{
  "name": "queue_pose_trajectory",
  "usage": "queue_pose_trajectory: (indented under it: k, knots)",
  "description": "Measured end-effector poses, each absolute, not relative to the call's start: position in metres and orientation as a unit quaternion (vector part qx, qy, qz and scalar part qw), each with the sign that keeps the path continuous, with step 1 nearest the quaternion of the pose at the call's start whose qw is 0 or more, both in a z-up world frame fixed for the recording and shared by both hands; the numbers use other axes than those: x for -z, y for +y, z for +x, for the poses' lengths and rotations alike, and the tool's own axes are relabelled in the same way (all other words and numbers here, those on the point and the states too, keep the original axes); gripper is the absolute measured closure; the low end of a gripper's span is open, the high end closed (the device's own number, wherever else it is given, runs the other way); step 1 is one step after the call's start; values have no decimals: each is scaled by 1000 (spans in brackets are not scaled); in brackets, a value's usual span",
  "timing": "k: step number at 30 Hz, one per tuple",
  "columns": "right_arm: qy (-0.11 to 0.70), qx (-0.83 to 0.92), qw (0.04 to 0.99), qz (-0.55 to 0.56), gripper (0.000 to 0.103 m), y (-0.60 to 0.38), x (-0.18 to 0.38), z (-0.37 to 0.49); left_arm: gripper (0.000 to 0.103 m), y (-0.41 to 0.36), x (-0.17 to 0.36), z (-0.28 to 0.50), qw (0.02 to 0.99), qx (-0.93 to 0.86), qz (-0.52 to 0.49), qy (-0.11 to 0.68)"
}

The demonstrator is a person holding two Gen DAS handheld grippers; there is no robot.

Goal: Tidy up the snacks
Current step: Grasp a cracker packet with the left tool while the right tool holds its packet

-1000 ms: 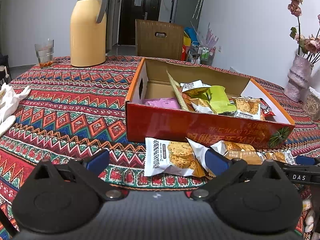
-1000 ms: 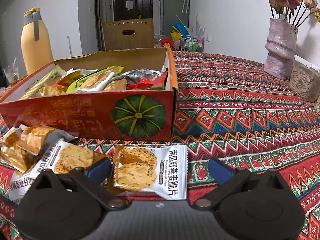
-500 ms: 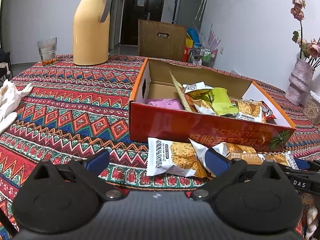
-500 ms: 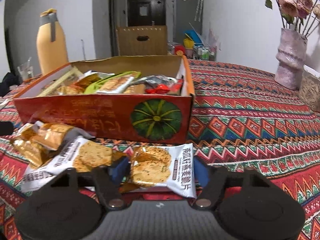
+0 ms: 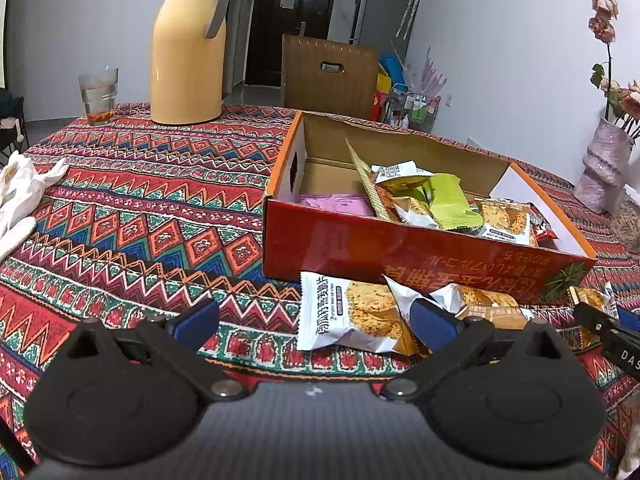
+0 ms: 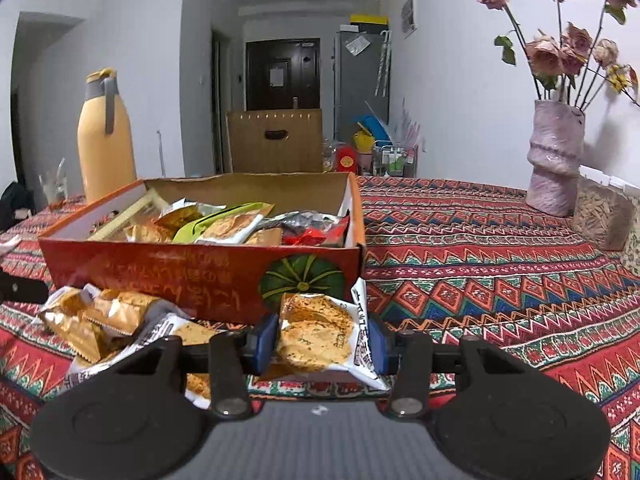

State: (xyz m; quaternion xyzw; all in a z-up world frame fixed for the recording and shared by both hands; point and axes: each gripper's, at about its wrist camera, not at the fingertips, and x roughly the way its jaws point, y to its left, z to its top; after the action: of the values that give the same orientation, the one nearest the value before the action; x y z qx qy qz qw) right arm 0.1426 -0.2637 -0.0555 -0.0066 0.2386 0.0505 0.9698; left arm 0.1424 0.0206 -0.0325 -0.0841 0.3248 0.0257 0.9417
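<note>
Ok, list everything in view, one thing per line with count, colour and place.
box: one, red cardboard, mid-table, open, holding mixed snack packets
loose packets: several, white and gold, on the cloth before the box
cracker packet: one, white, between the right gripper's pads
thermos: one, yellow, far left
glass: one, clear, beside the thermos
vase: one, pink, with dried roses, far right
tablecloth: one, multicoloured
left gripper: open, empty
right gripper: jaws closing on the cracker packet
</note>
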Motion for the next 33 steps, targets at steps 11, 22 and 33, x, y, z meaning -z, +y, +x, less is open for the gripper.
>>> queue_pose_trajectory:
  k: [11, 22, 33]
  knots:
    - [224, -52, 973, 14, 57, -270, 55, 138, 0, 16, 38, 175, 913, -44, -69, 399]
    - [210, -62, 975, 27, 56, -275, 52, 131, 0, -2, 42, 195, 908, -36, -63, 413]
    - [204, -65, 976, 28, 56, -275, 51, 128, 0, -17, 60, 199, 909, -45, -19, 414]
